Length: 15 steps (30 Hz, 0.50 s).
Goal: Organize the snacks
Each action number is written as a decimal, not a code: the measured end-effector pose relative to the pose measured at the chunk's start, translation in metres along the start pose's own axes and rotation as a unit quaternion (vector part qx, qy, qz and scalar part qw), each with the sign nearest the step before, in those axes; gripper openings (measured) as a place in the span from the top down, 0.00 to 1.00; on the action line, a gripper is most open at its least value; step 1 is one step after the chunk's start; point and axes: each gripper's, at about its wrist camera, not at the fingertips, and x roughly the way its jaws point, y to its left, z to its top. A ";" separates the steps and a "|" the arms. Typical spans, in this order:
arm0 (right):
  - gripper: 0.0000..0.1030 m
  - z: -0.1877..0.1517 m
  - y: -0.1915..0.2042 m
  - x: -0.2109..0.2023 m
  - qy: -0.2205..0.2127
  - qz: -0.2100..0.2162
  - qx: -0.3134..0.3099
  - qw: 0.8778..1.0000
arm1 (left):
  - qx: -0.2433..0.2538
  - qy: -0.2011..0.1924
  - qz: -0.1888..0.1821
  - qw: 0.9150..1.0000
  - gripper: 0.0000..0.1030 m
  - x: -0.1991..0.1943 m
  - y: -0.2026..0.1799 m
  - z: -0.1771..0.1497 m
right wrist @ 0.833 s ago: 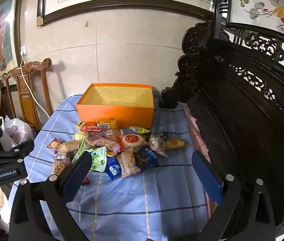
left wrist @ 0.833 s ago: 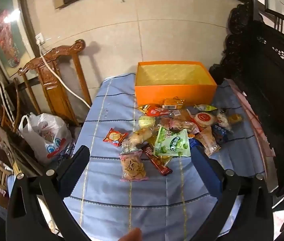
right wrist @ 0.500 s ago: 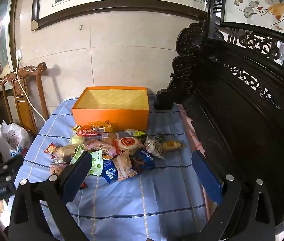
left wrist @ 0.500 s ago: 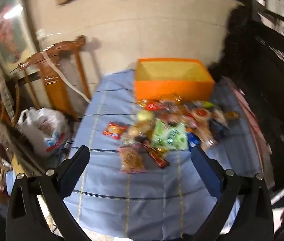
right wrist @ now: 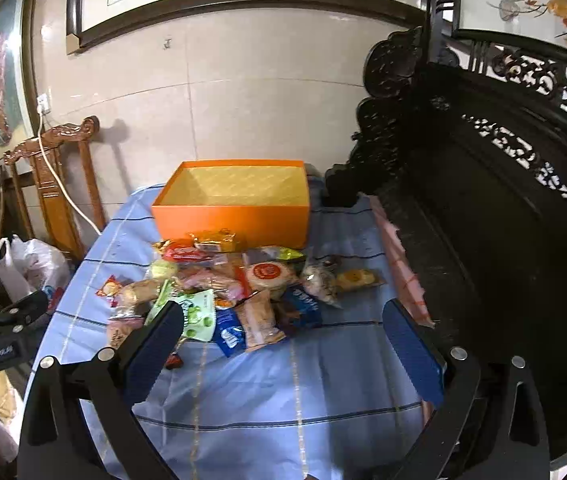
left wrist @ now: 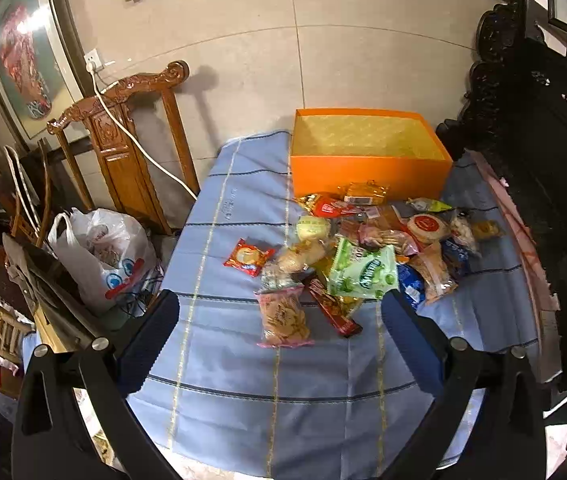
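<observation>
- Both claws, left gripper (left wrist: 279, 332) and right gripper (right wrist: 283, 334), are spread wide, holding nothing; no snack is picked yet, I judge.
- Just ahead: snack pile (left wrist: 367, 248); the pink cracker packet (left wrist: 283, 316) lies nearest the left claw.
- Beyond: 1 empty orange box (right wrist: 235, 216); next, close on a packet.

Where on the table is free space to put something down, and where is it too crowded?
Free: the blue tablecloth between the grippers and the snack pile; the strip left of the pile, beside the red packet; inside the orange box. Crowded: directly before the box's front wall, where packets overlap.
</observation>
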 end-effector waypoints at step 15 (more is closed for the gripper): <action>0.03 -0.007 0.002 0.003 0.018 0.031 0.005 0.999 | -0.023 -0.009 -0.015 1.000 0.04 0.004 0.023 0.003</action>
